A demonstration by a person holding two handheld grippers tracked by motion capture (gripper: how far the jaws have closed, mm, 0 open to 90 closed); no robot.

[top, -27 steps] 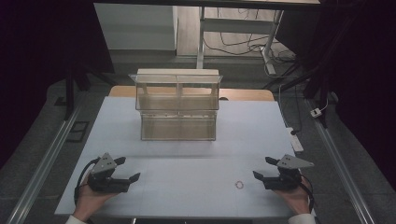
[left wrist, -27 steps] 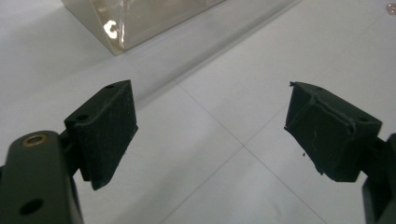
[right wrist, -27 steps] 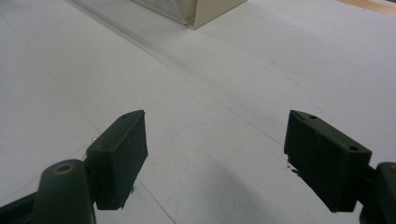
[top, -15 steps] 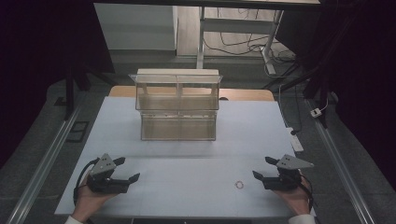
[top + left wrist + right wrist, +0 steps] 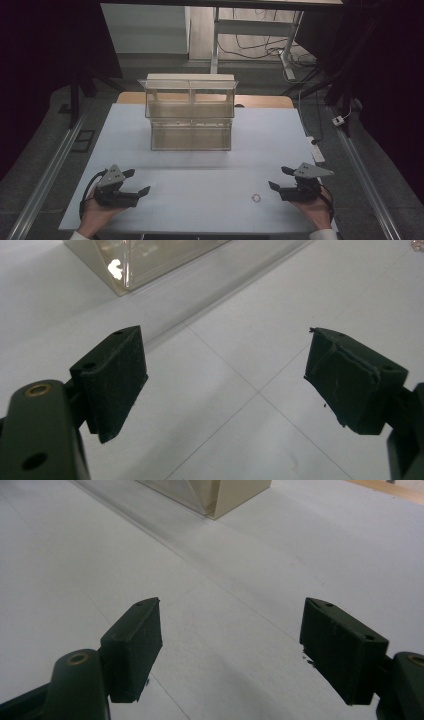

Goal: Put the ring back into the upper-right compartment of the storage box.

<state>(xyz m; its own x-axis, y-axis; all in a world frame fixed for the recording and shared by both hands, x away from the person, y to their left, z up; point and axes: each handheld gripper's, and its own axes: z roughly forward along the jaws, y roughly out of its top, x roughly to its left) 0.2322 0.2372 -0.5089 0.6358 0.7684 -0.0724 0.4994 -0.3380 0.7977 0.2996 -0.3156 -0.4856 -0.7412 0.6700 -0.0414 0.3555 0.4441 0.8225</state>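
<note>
Both grippers sit low at the near edge of the desk [image 5: 165, 125], and nothing is in hand yet. The left gripper [image 5: 134, 183] rests well to the near left of the clear box [image 5: 190, 112]; in the left gripper view its jaws stand wide apart with only bare white surface between them. The right gripper [image 5: 280, 179] mirrors it on the near right of the box, jaws spread just as wide, nothing held.

The thing to watch is the small ring [image 5: 256, 198] — it lies flat on the desk, well in front of the box and toward its right, just beside the right gripper on that gripper's inner side. Not touching the jaws, but close. A tiny pale bit at the top right corner of the left gripper view may be that ring; too small to be sure.

The clear box stands upright in the middle of the desk, two-tiered with an open top, a divider down the middle. What lies in its compartments cannot be made out.

So, by my reading, this is the very start — no grasp made, nothing moved toward the box. Left to do: turn the right gripper onto the ring, pinch it, carry it across and drop it in a compartment. A thin ring flat on a smooth surface looks a fiddly pick
</note>
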